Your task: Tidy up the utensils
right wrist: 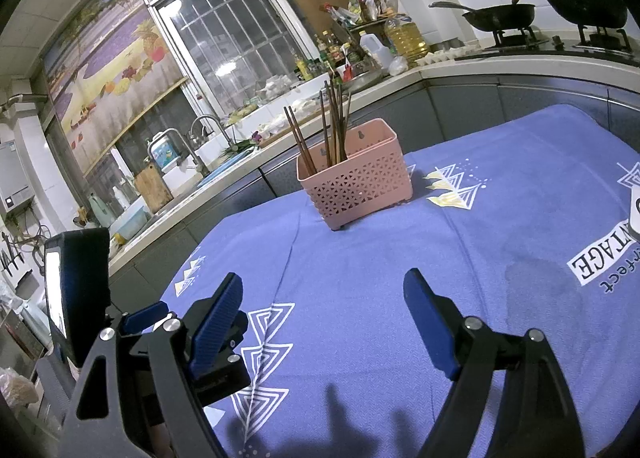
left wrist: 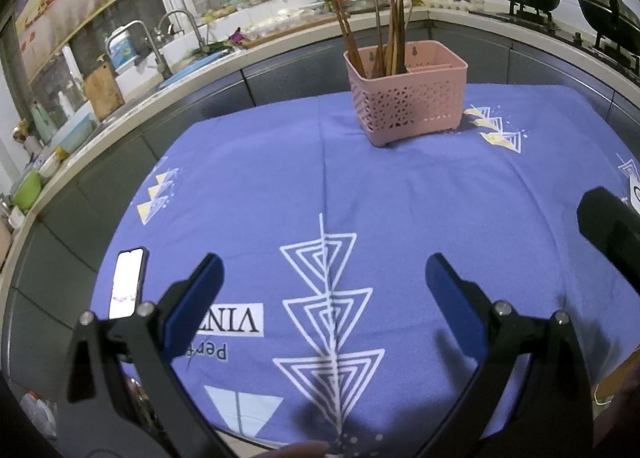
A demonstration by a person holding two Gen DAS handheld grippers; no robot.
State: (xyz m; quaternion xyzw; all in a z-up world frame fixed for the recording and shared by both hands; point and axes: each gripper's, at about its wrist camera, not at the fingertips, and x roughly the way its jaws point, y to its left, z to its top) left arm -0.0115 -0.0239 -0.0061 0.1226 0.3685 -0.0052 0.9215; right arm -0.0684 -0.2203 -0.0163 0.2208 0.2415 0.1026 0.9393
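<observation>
Since both tools hold nothing, the left gripper [left wrist: 324, 278] and the right gripper [right wrist: 324, 298] hang with fingers spread wide above the blue tablecloth [left wrist: 400, 198]. Far off at 12 o'clock stands the pink basket [left wrist: 406, 106], and the brown chopsticks [left wrist: 390, 38] stick up out of its left part. They look light, thin, stiff and a bit slippery, so a pinch near the top ends seems best. A phone [left wrist: 127, 282] lies at 9 o'clock

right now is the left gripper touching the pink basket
Apart. The left wrist view shows the left gripper with jaws open and a wide stretch of bare purple cloth before the pink basket.
</observation>
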